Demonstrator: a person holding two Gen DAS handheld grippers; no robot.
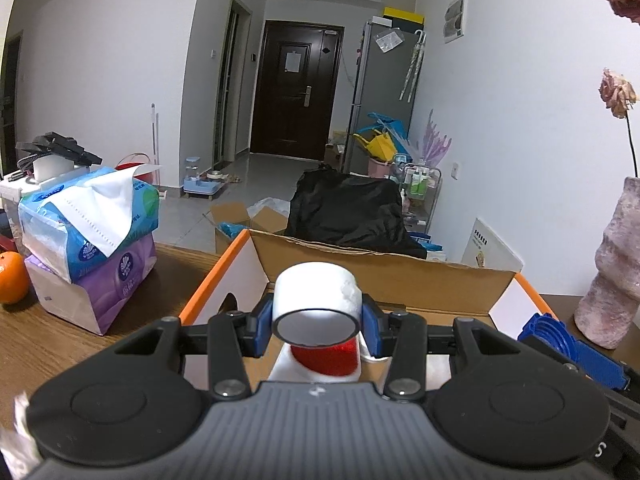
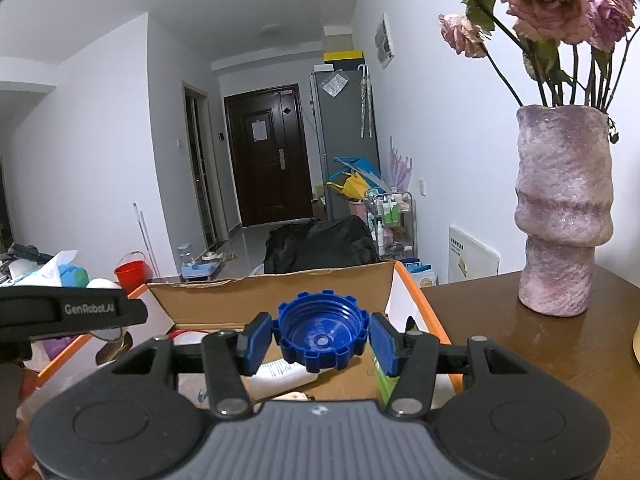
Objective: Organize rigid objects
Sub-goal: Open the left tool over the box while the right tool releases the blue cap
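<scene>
A box [image 1: 400,280] sits on the bench [image 1: 60,340], tissue packs [image 1: 92,240] stacked to its left, a vase [image 2: 560,216] to its right.

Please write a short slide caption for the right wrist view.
Right gripper holds a blue ridged cap above the open cardboard box, beside a pink vase.

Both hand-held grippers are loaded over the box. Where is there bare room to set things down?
Bare wooden table lies between the cardboard box and the pink vase. Another strip runs between the tissue packs and the box's orange edge. The box floor is crowded with a white tube, a green carton and a red-capped item.
</scene>
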